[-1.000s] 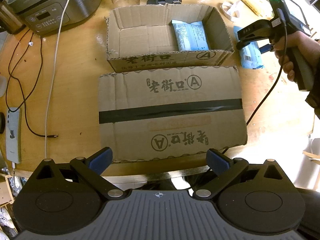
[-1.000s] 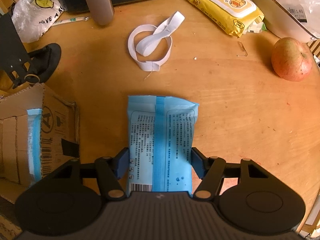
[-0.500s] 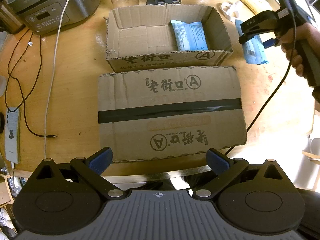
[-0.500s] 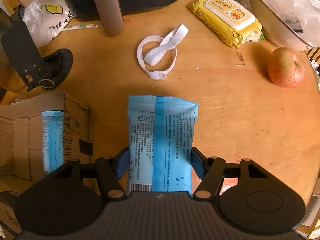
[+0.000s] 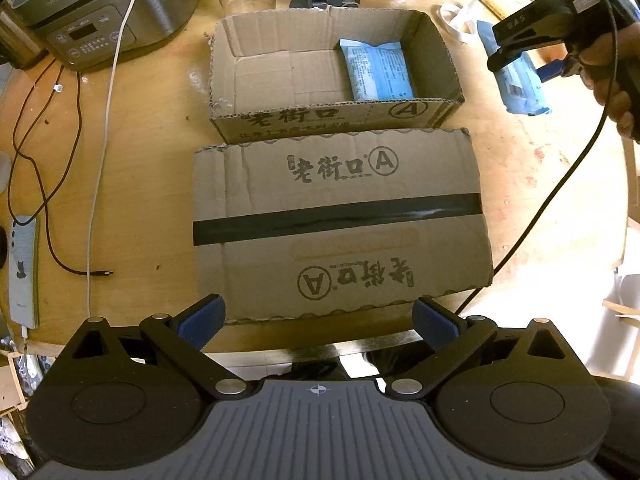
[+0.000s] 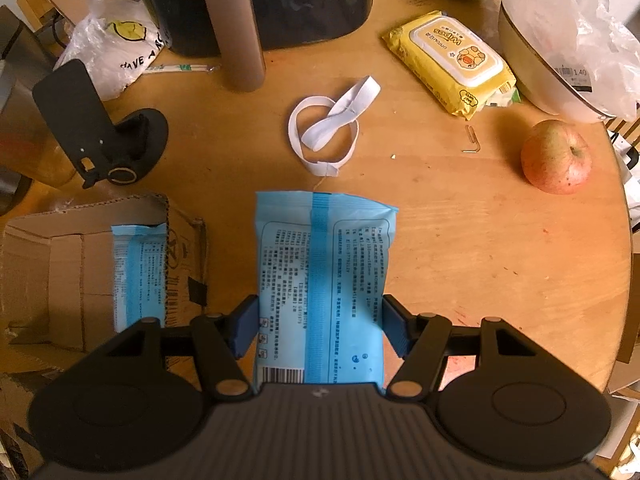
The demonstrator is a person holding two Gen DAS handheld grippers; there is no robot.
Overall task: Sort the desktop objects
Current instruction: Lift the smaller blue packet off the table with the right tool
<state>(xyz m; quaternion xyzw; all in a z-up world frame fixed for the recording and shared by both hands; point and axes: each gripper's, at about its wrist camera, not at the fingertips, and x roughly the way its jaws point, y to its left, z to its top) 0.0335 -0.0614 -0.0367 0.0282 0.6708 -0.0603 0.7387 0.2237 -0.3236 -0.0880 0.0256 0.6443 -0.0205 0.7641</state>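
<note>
My right gripper [image 6: 320, 324] is shut on a light blue tissue pack [image 6: 320, 280], held above the wooden table to the right of the open cardboard box [image 6: 48, 264]. A matching blue pack [image 5: 376, 70] lies inside that box [image 5: 332, 118] at its right end. In the left wrist view the right gripper [image 5: 520, 60] hangs at the upper right with its blue pack [image 5: 520, 84], a hand around the handle. My left gripper [image 5: 318, 320] stands open and empty over the near table edge, in front of a flattened cardboard sheet [image 5: 340, 224].
On the table beyond the held pack lie a white elastic band [image 6: 332, 124], a yellow wipes pack [image 6: 452, 64], an apple [image 6: 556, 156], a paper clip [image 6: 472, 140] and a bowl under plastic [image 6: 560, 40]. A black stand [image 6: 104, 136] and grey cylinder [image 6: 232, 24] sit behind. A cooker [image 5: 92, 12] and cables [image 5: 52, 152] lie left.
The right gripper has risen with the blue pack, lifting it off the table; the box and table objects look smaller and further below. The left gripper has stayed still.
</note>
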